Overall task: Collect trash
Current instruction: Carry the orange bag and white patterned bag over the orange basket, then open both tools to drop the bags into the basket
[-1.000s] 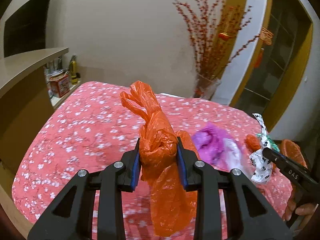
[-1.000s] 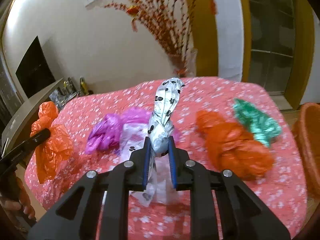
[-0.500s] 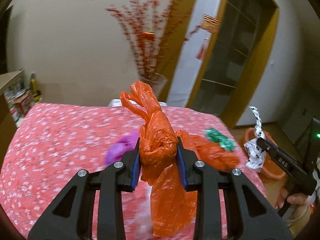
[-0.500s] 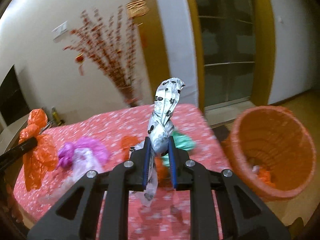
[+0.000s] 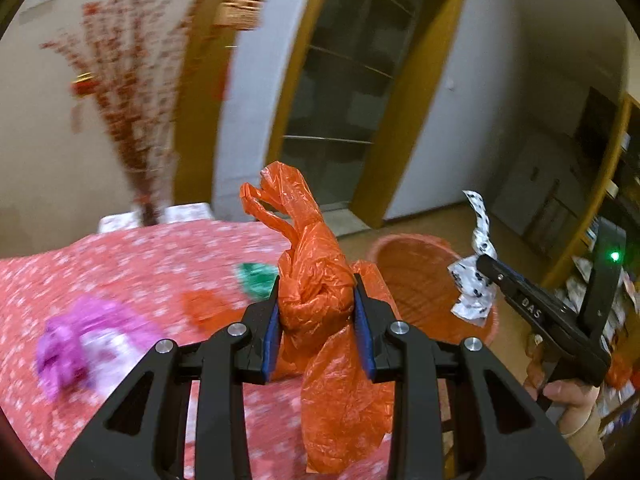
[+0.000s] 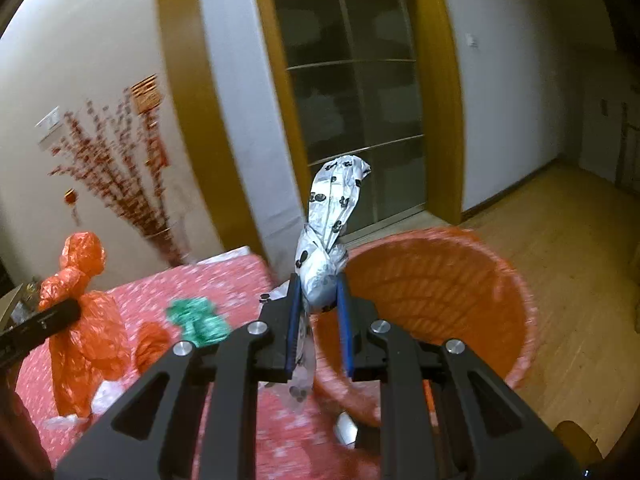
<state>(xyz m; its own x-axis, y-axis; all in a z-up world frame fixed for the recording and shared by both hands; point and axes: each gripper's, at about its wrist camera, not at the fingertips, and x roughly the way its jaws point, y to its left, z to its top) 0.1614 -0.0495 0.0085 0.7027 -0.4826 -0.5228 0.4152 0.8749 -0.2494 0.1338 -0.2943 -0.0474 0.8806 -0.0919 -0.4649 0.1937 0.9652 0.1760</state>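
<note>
- Left tool (image 5: 315, 322) pinches an orange bag (image 5: 316, 304) above the bed (image 5: 120, 272).
- Right tool (image 6: 319, 326) pinches a spotted white bag (image 6: 326, 240) by the orange basket (image 6: 460, 280).

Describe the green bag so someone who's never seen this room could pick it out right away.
Find the table with the red floral tablecloth. Near its corner closest to the orange basket lies a small crumpled green plastic bag, beside a loose orange bag. It is the only green one; the other bags are orange, purple or white with black prints.

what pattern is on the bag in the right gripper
White with black paw prints; clearest in the right wrist view.
</note>
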